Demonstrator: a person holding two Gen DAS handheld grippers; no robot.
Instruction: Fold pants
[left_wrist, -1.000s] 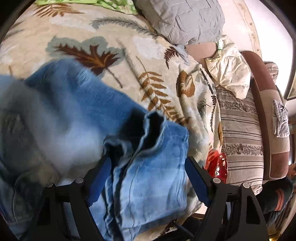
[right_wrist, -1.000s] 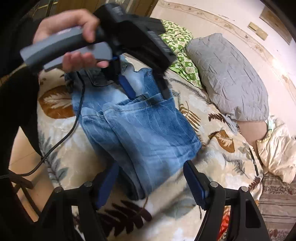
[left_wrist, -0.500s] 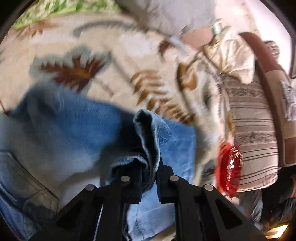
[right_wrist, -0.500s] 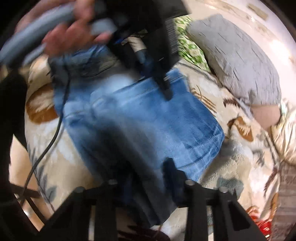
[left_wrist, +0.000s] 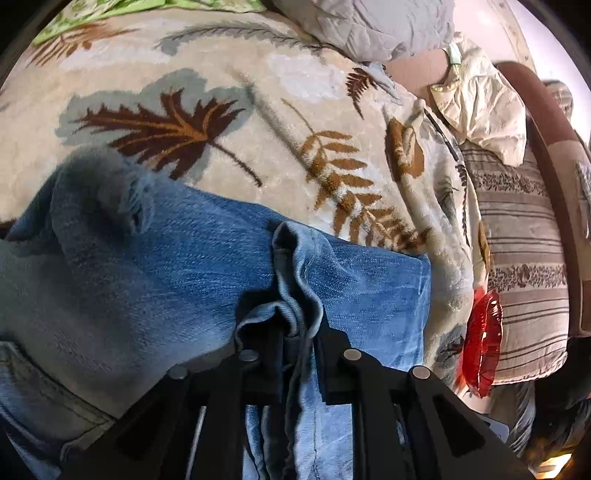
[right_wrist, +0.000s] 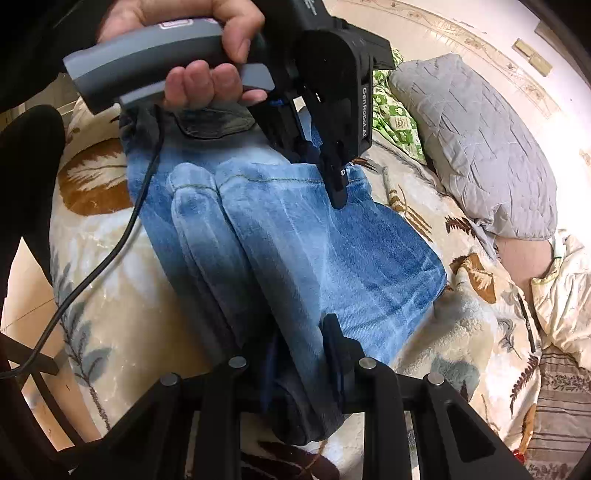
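Blue jeans (right_wrist: 295, 240) lie folded on a leaf-patterned blanket (right_wrist: 110, 280); in the left wrist view the jeans (left_wrist: 166, 266) fill the lower half. My left gripper (left_wrist: 300, 332) is shut on a bunched hem edge of the jeans; in the right wrist view the left gripper (right_wrist: 334, 184) is at the far end of the fold, held by a hand. My right gripper (right_wrist: 301, 354) is shut on the near folded edge of the jeans.
A grey pillow (right_wrist: 476, 144) and green patterned cloth (right_wrist: 395, 114) lie at the back. A cream garment (left_wrist: 480, 110), a striped cushion (left_wrist: 524, 280) and a red shiny object (left_wrist: 482, 350) lie on the right. A black cable (right_wrist: 110, 251) hangs left.
Both grippers were open over the jeans and have closed on them: the left on the hem edge, the right on the near folded edge.
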